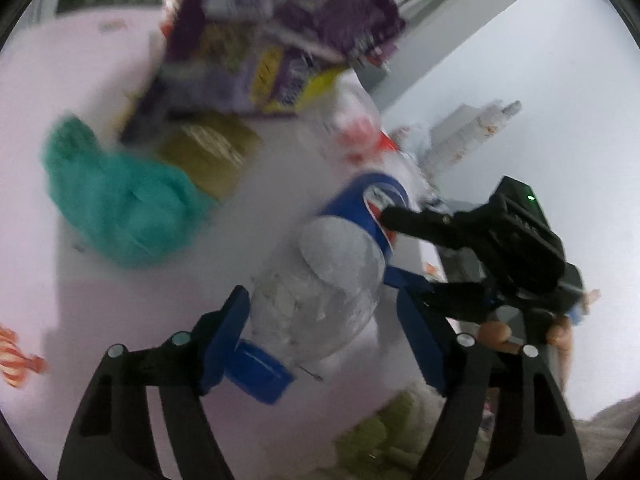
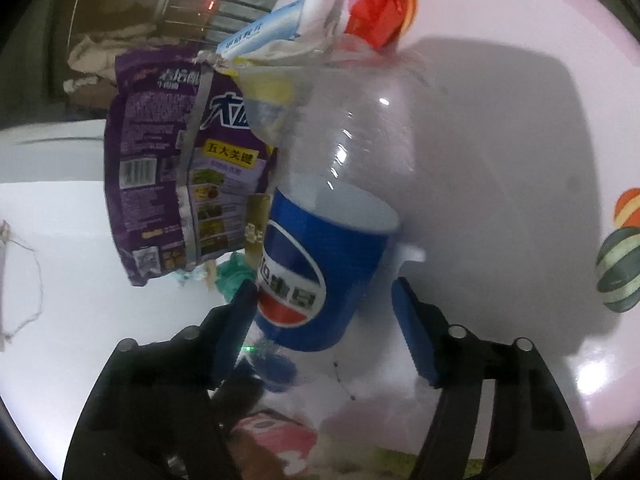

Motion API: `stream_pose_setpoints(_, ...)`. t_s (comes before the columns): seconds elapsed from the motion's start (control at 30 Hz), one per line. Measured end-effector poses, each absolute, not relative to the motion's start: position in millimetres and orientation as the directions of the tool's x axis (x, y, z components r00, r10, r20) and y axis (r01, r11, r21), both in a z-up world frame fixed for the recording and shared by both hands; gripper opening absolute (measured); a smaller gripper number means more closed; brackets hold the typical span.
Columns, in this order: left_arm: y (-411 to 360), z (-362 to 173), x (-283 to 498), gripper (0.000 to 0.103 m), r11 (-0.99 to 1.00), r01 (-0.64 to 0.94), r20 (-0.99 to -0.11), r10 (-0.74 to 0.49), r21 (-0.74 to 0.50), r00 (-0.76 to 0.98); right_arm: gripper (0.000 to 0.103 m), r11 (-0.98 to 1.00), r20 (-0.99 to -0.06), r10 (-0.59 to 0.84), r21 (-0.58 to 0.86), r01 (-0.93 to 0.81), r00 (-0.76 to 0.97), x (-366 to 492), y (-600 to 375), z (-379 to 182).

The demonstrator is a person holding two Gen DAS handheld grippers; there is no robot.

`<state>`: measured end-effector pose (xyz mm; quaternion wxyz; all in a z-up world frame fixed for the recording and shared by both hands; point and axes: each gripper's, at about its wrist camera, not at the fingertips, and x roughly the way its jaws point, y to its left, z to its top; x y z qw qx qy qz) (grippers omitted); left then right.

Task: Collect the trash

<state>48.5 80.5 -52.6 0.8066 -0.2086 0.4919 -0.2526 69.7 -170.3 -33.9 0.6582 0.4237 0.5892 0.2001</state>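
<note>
A clear plastic Pepsi bottle (image 1: 320, 296) with a blue label and blue cap lies between the fingers of my left gripper (image 1: 324, 332), whose jaws stand wide apart around it. The same bottle (image 2: 320, 264) lies between the open fingers of my right gripper (image 2: 324, 320). The right gripper (image 1: 404, 248) shows in the left wrist view with one finger on the label. A purple snack bag (image 2: 184, 184) lies just beyond the bottle, also in the left wrist view (image 1: 280, 40). The views are blurred.
A teal crumpled bag (image 1: 120, 208), an olive packet (image 1: 208, 156) and a red-and-white wrapper (image 1: 16, 360) lie on the pale pink surface (image 1: 60, 100). Red wrapping (image 2: 384, 12) and a light blue packet (image 2: 264, 32) lie beyond the bottle. A white wall (image 1: 560, 80) is at right.
</note>
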Motion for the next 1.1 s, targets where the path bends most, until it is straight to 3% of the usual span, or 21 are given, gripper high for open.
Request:
stream_pose_setpoints(0.17,40,-61,43,0.071,0.664,0.305,-0.633,-0.746,-0.683,0.206,0.065,0.568,-0.616,0.747,0.787,0.241,0.25,60,-209,-10)
stream_pose_setpoints(0.33,-12,-72,37,0.071,0.634,0.397,-0.662,-0.745,-0.664,0.084,0.07,0.576,-0.632,0.713,0.775,0.26,0.303,54,-238,15)
stream_pose_setpoints(0.5,-23,-67,31,0.072,0.682,0.431,-0.702,-0.698,-0.59,0.143,0.07,0.611,-0.633,0.692,0.77,0.184,0.347,47,-210,-5)
stream_pose_setpoints(0.63,-14,-70,29,0.078,0.765,0.363,-0.749,-0.625,-0.532,0.22,0.07,0.66,-0.661,0.663,0.738,0.143,0.351,70,-184,-24)
stream_pose_setpoints(0.8,15,-69,22,0.097,0.784,0.269,-0.725,-0.62,-0.56,0.299,0.062,0.679,-0.667,0.661,0.726,0.104,0.344,74,-177,-29)
stream_pose_setpoints(1.03,54,-80,31,0.098,0.657,0.168,-0.593,-0.742,-0.735,0.312,0.058,0.756,-0.721,0.59,0.651,0.063,0.363,59,-195,-15)
stream_pose_setpoints(1.1,60,-82,35,0.098,0.656,0.156,-0.593,-0.742,-0.739,0.312,0.058,0.774,-0.736,0.574,0.631,0.056,0.358,57,-196,-14)
